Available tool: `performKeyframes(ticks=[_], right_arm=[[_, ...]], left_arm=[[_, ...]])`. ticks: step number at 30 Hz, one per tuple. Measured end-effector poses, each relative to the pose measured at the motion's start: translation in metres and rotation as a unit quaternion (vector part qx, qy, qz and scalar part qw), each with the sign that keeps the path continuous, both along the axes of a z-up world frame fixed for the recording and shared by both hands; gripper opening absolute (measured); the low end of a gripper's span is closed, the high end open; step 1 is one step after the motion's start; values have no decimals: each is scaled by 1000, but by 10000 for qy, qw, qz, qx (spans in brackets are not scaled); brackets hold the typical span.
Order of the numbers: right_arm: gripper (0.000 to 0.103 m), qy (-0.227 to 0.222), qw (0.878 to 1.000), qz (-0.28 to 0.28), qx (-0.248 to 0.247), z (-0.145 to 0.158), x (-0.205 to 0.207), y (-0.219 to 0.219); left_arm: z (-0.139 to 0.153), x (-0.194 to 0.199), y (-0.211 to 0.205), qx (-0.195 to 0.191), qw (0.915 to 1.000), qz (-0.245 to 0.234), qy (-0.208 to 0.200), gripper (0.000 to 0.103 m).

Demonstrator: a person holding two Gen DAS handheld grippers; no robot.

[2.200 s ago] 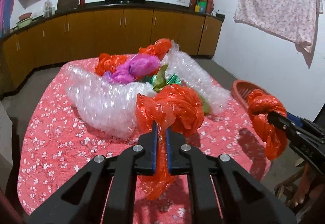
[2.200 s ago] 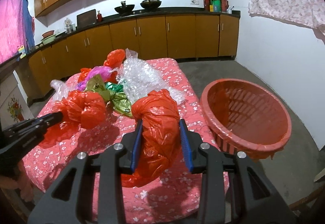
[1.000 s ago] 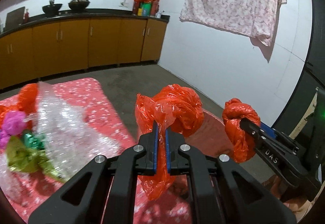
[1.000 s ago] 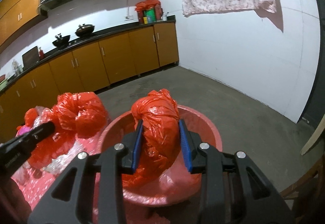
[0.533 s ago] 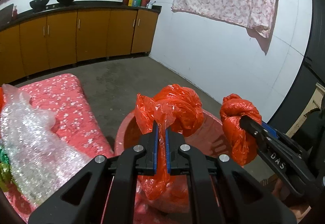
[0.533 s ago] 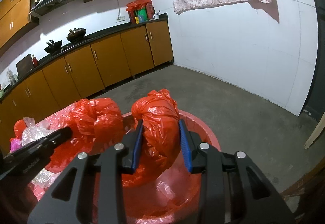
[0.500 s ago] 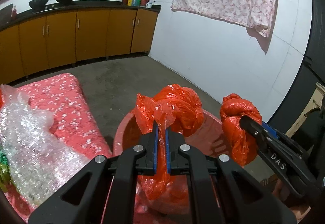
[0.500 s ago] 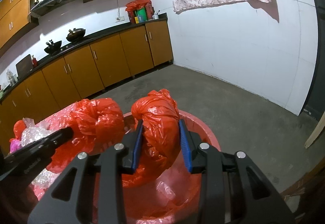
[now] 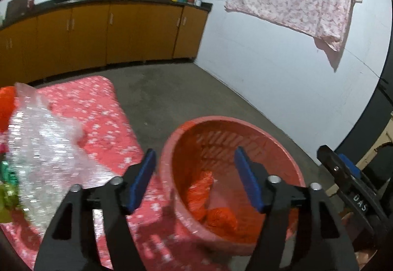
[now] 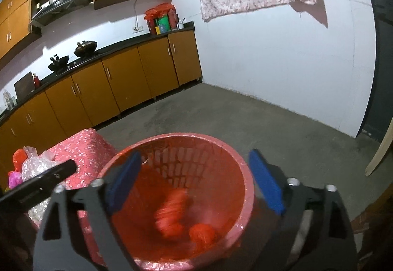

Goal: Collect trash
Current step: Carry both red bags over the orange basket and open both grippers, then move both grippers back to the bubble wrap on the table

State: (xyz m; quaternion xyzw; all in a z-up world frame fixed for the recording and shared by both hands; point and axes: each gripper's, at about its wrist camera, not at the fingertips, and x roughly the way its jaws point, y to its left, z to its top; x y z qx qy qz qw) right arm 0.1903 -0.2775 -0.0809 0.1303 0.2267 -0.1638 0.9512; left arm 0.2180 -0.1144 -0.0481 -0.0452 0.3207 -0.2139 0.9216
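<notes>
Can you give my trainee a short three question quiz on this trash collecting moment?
1. True or false: the left hand-held gripper is clamped on a bag.
2. Where do the two crumpled red plastic bags lie? A: on the flowered red tablecloth; B: inside the round red plastic basket; C: on the floor.
3. Fill in: the clear ____ wrap remains on the table.

Key: 1 false, its jaws have just opened and are empty; 2 B; 3 bubble.

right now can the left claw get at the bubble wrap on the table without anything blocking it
Probably yes. The left claw is open and empty over the basket, and the bubble wrap lies exposed on the table just to its left, with nothing between them.
</notes>
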Motion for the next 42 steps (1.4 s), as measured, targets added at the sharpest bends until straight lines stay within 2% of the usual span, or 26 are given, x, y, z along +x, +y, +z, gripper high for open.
performKeyframes(ticks=[2, 6, 12, 16, 23, 26, 29, 32, 36, 40, 42], right_arm=[[99, -65, 9997, -61, -240, 4, -4, 10], [99, -64, 9990, 165, -406, 12, -1, 30], [99, -183, 9970, 669, -329, 26, 2, 67], [98, -162, 9932, 1126, -253, 30, 7, 102], [95, -16, 9807, 1928, -314, 31, 24, 173], [95, 75, 9759, 2163, -284, 28, 33, 200], [95, 218, 9714, 2346, -277, 22, 46, 224], [93, 352, 9662, 2539, -286, 14, 58, 246], [88, 637, 9557, 2843, -411, -4, 74, 276], [86, 820, 9502, 2964, -508, -16, 82, 291], [82, 912, 9485, 2986, -541, -20, 86, 294]], left_arm=[[6, -10, 9, 114, 9998, 117, -147, 79], [16, -28, 28, 353, 9979, 388, -390, 90], [26, -57, 80, 605, 9915, 985, -601, 93], [27, -74, 125, 808, 9821, 1561, -679, 94], [18, -89, 215, 889, 9572, 2722, -427, 95], [7, -91, 248, 909, 9475, 3052, -289, 95], [-6, -88, 270, 892, 9418, 3242, -71, 95], [-19, -82, 286, 761, 9390, 3351, 142, 95], [-32, -73, 297, 591, 9397, 3351, 357, 95], [-43, -64, 302, 446, 9402, 3328, 568, 95], [-46, -63, 303, 413, 9414, 3291, 611, 94]])
